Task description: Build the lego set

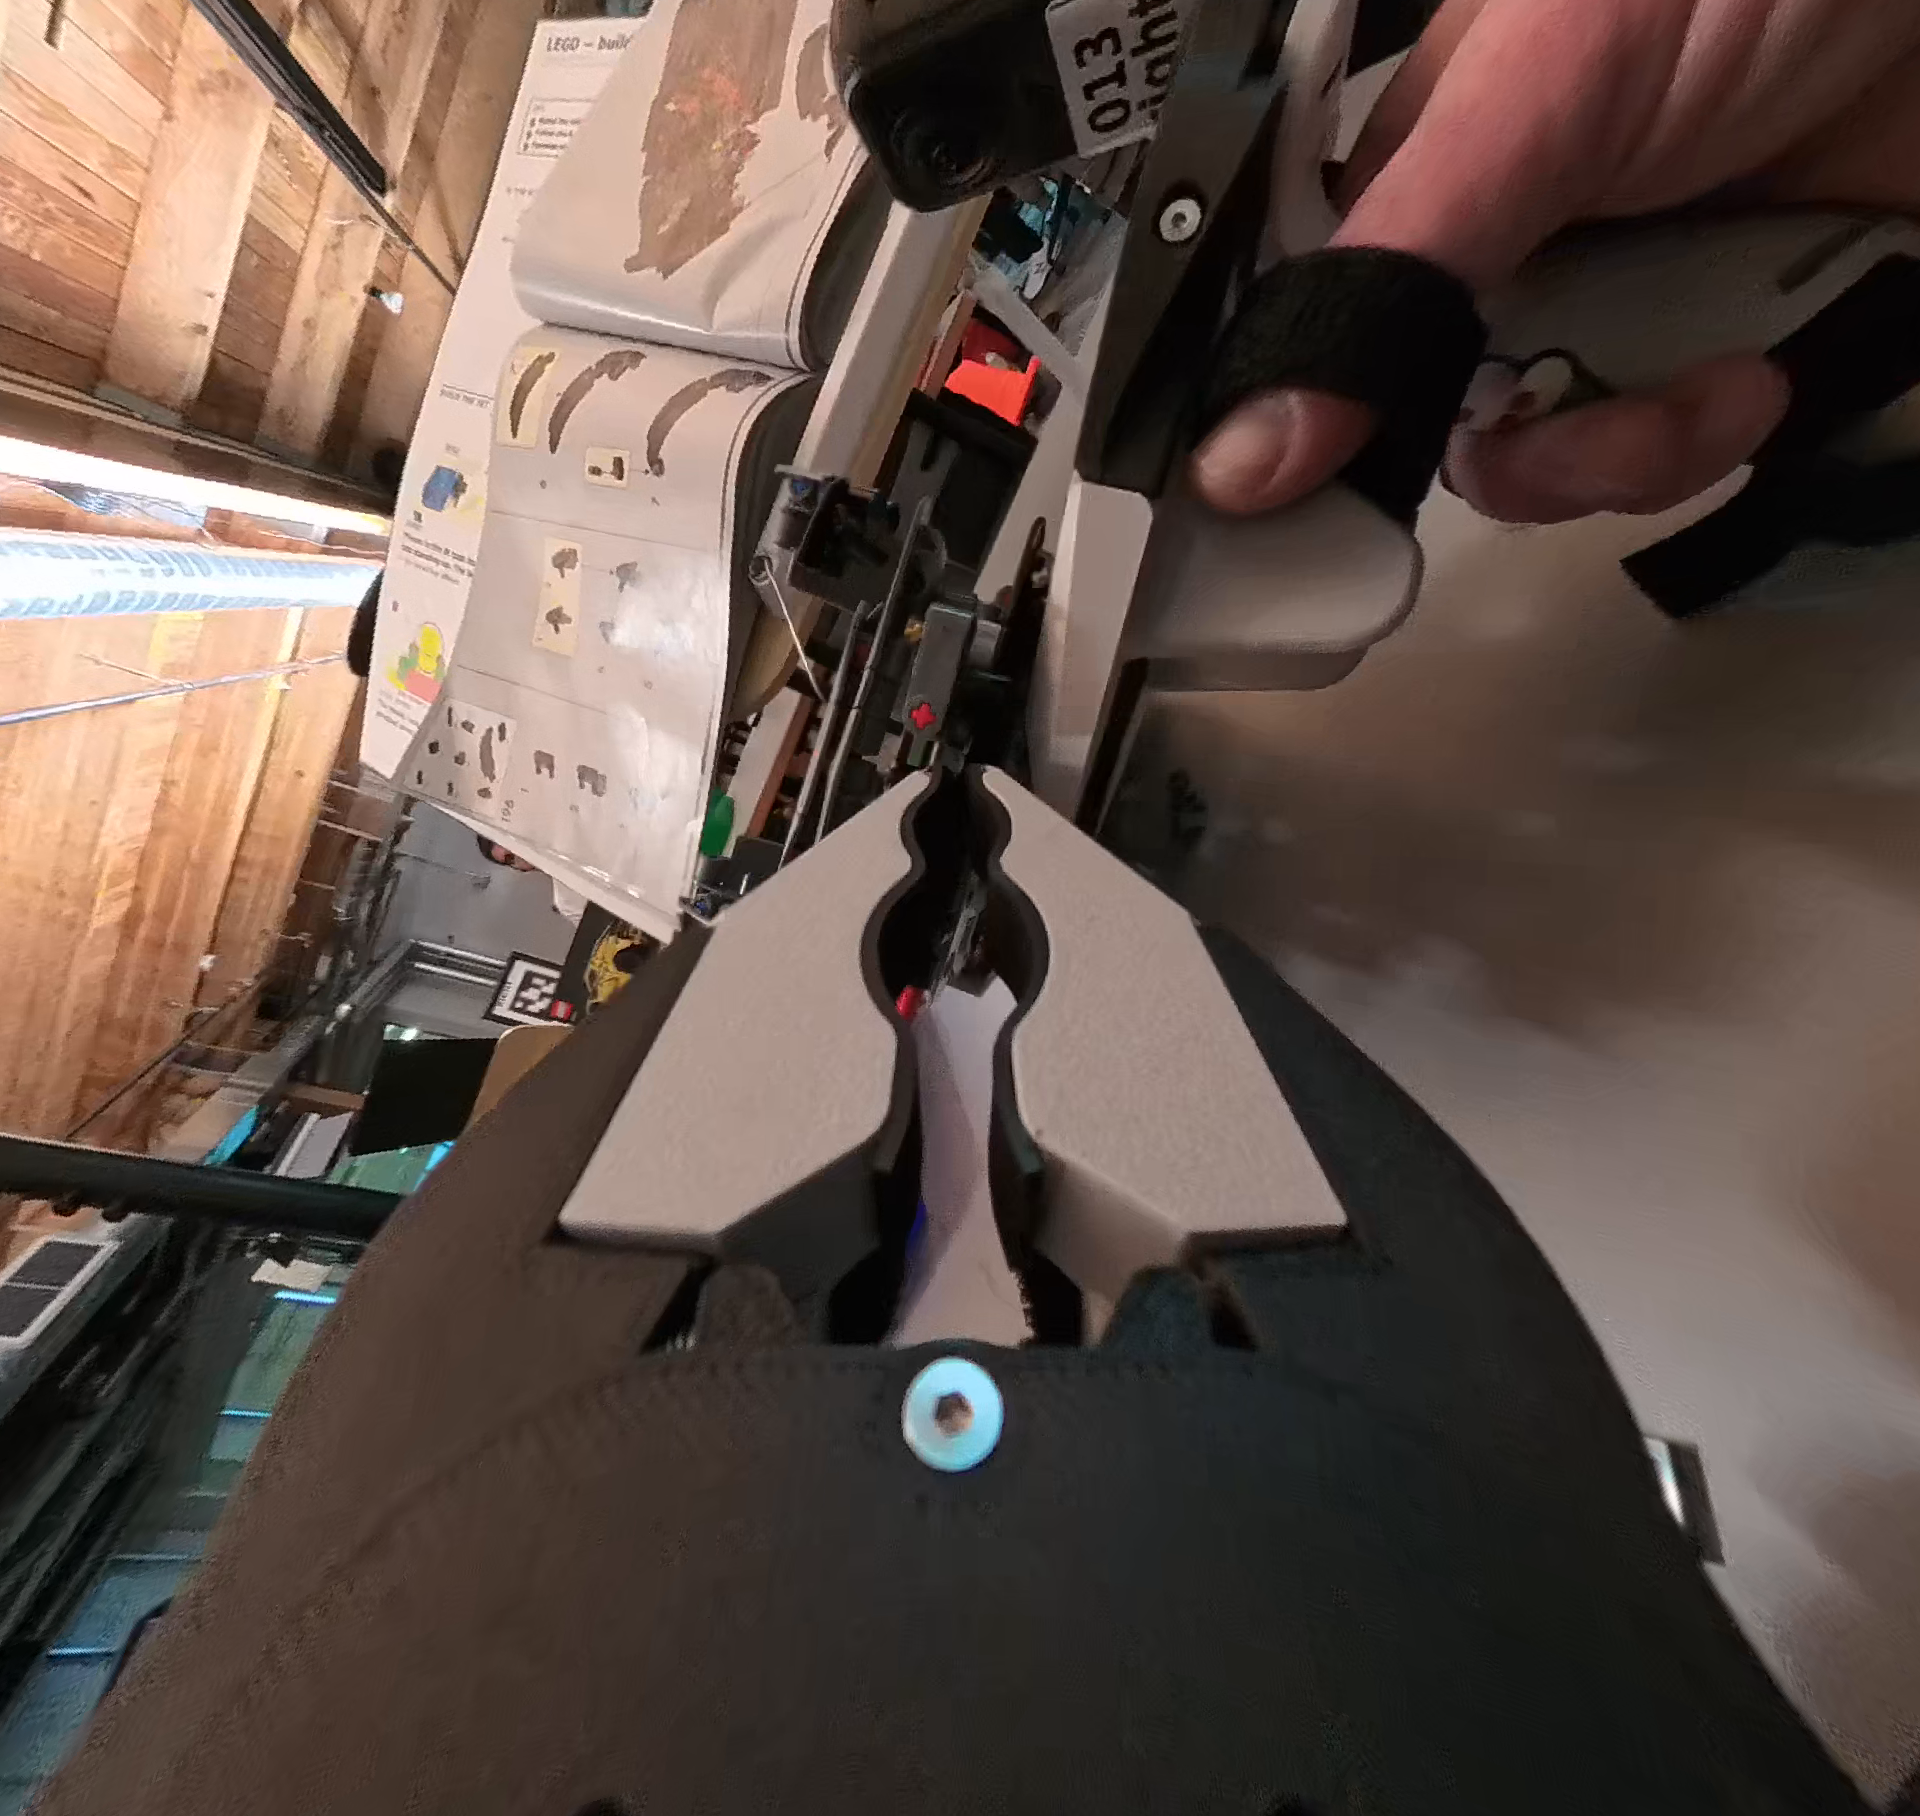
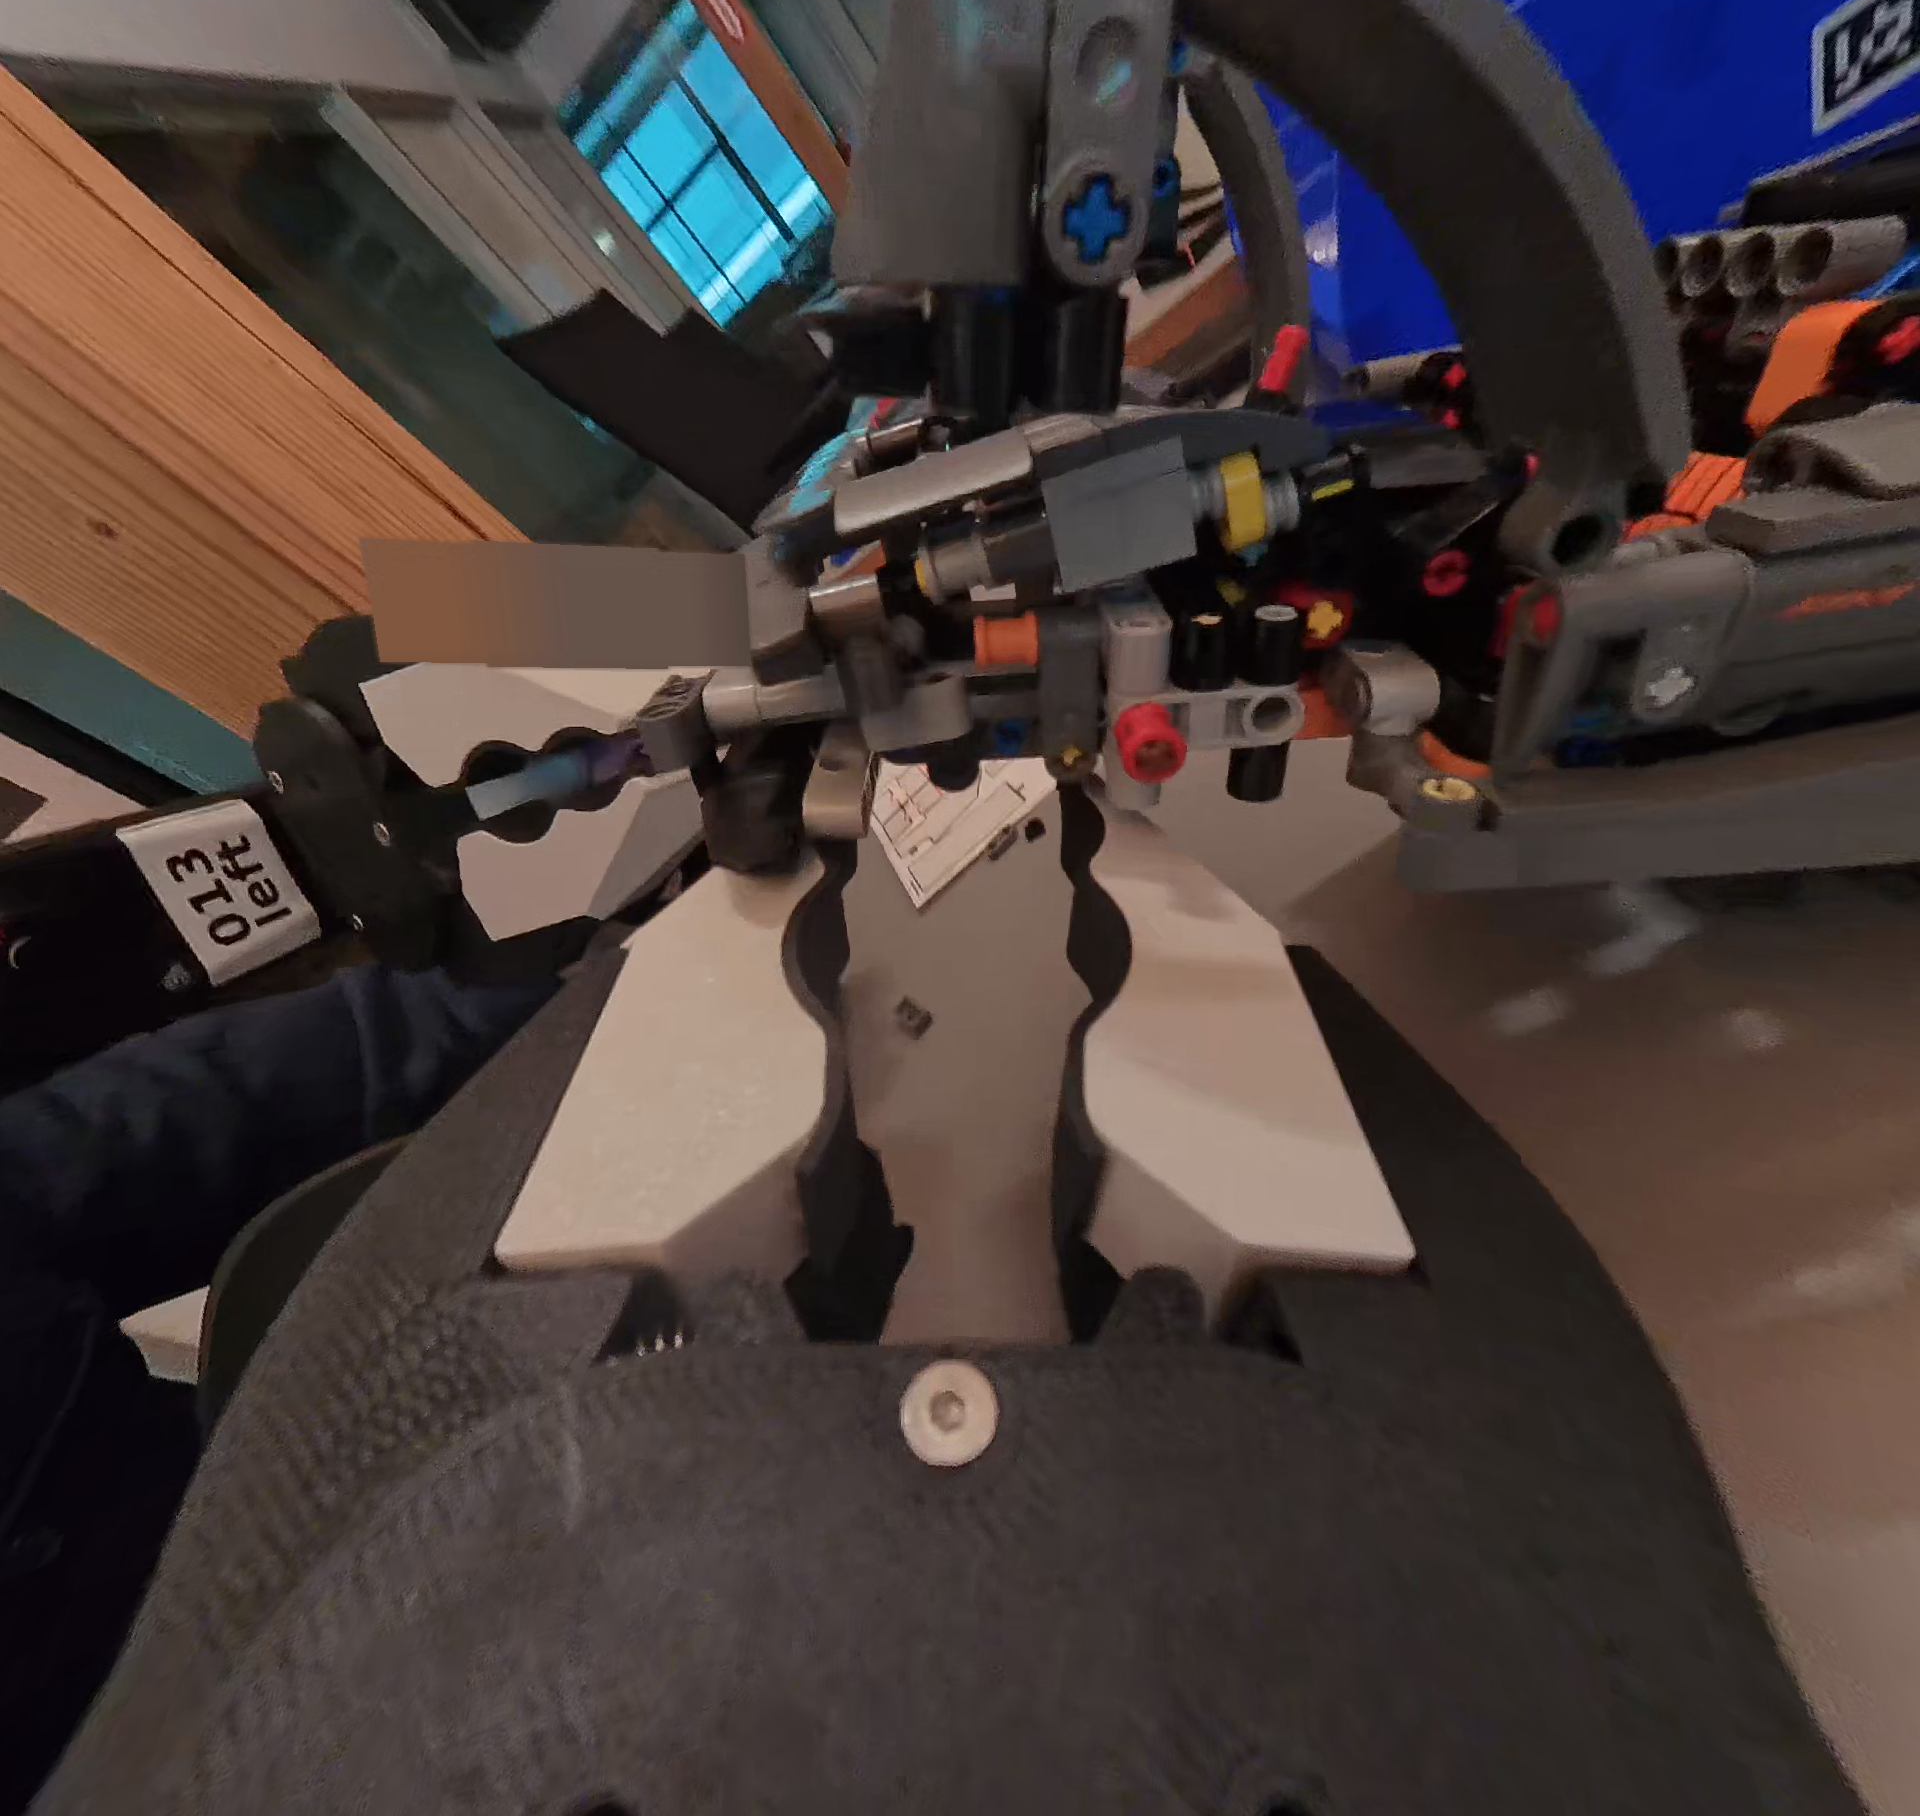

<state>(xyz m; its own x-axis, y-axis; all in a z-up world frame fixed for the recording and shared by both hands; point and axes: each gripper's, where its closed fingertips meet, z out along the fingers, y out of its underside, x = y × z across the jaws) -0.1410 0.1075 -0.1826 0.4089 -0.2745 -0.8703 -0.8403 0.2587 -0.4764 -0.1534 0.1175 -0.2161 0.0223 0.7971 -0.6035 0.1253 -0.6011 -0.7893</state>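
on each claw's black body, a white printed label point(image 2: 218, 891).

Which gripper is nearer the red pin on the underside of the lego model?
Right. The right gripper sits just below the red pin; the left gripper grips the lego model at its far end.

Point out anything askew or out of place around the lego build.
Nothing looks damaged or spilled. One small dark piece lies alone on the table, between the right hand-held gripper fingers, apart from the lego assembly. The left hand-held gripper grips that assembly's end.
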